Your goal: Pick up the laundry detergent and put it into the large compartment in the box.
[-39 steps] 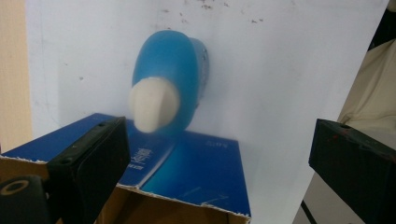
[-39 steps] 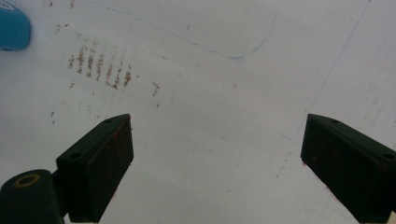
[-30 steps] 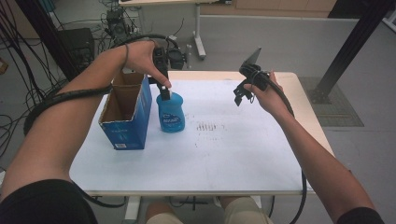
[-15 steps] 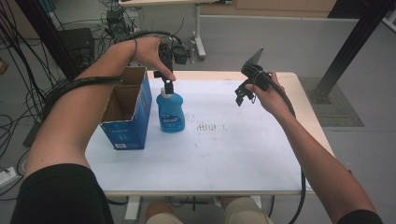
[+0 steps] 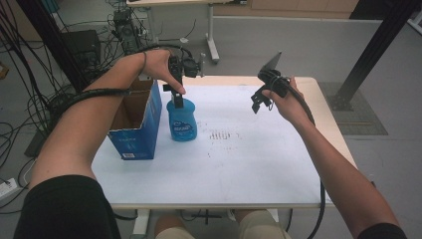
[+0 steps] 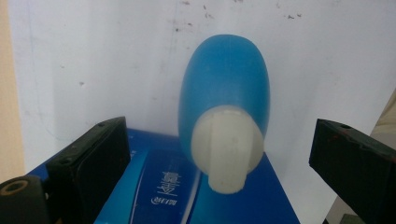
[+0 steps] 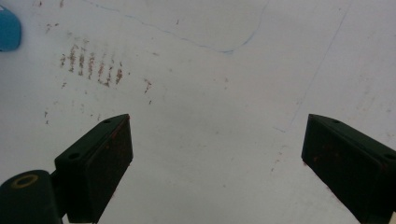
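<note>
A blue bottle [image 5: 182,122] with a white cap [image 5: 177,101] stands upright on the white table [image 5: 239,159], right beside an open blue cardboard box [image 5: 138,124]. My left gripper [image 5: 175,92] hangs just above the cap, pointing down. In the left gripper view it [image 6: 217,128] is open, its jaws wide apart on either side of the cap [image 6: 226,149] and touching neither the cap nor the bottle [image 6: 224,79]. My right gripper [image 5: 260,101] is held in the air over the table's far right and is open [image 7: 217,121], with bare tabletop [image 7: 210,70] below it.
The box [image 6: 154,186] is open at the top, and its inside looks empty from here. Reddish scuff marks [image 5: 224,135] dot the table's middle. Cables and equipment stand on the floor [image 5: 298,45] beyond the far edge, and a black post [image 5: 368,55] rises at the right.
The left forearm has shifted a little while its gripper stays over the bottle's cap. The bottle, the box and the right gripper have hardly moved.
</note>
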`<state>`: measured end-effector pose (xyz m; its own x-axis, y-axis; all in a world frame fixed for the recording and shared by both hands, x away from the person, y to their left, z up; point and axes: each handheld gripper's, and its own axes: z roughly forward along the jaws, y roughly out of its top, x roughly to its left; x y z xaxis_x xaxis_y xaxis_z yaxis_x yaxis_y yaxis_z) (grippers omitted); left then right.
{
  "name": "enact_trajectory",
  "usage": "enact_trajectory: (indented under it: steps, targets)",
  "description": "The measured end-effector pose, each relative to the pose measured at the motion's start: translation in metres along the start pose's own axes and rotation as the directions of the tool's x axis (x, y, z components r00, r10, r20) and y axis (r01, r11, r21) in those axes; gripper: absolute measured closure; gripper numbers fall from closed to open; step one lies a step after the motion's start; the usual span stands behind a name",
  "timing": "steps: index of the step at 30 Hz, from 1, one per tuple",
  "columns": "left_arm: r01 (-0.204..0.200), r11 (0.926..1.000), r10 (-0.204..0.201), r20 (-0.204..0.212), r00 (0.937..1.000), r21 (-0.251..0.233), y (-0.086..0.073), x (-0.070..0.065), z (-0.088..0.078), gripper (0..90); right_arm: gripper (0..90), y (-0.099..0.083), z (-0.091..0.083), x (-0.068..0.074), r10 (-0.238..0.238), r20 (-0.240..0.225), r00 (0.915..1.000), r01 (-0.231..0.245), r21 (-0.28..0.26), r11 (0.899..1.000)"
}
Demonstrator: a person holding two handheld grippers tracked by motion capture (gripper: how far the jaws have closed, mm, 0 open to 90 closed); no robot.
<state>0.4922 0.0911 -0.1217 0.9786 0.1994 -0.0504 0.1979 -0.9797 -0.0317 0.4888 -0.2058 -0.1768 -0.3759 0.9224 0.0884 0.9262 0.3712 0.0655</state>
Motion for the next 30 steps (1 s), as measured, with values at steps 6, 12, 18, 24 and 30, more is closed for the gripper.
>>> enact_trajectory:
  steps: [6, 12, 18, 24, 30]
  targets:
    - [-0.002, 1.0000, 0.002, 0.022, 0.9998, -0.002, 0.002, 0.004, 0.014, 5.8, 8.9, 0.001, 0.002, 0.001, -0.004, 0.004, 1.0000, 0.004, 0.000, 1.000]
    - [-0.002, 1.0000, 0.002, 0.036, 0.9993, -0.003, 0.001, 0.010, 0.030, 5.3, 8.9, 0.002, 0.003, 0.001, -0.008, 0.004, 1.0000, 0.008, 0.004, 1.000]
    - [-0.011, 0.9999, 0.011, 0.042, 0.9991, -0.002, 0.004, 0.010, 0.043, 5.0, 8.9, 0.003, 0.006, 0.000, -0.005, 0.002, 1.0000, 0.004, 0.009, 1.000]
    - [-0.010, 0.9999, 0.009, 0.043, 0.9990, 0.010, 0.005, 0.009, 0.052, 4.8, 8.9, 0.004, 0.008, -0.002, -0.004, -0.002, 1.0000, 0.004, 0.014, 1.000]
    - [-0.003, 1.0000, 0.002, 0.038, 0.9993, 0.003, 0.002, 0.007, 0.055, 5.0, 8.9, 0.004, 0.009, -0.004, -0.005, -0.007, 1.0000, 0.005, 0.015, 1.000]
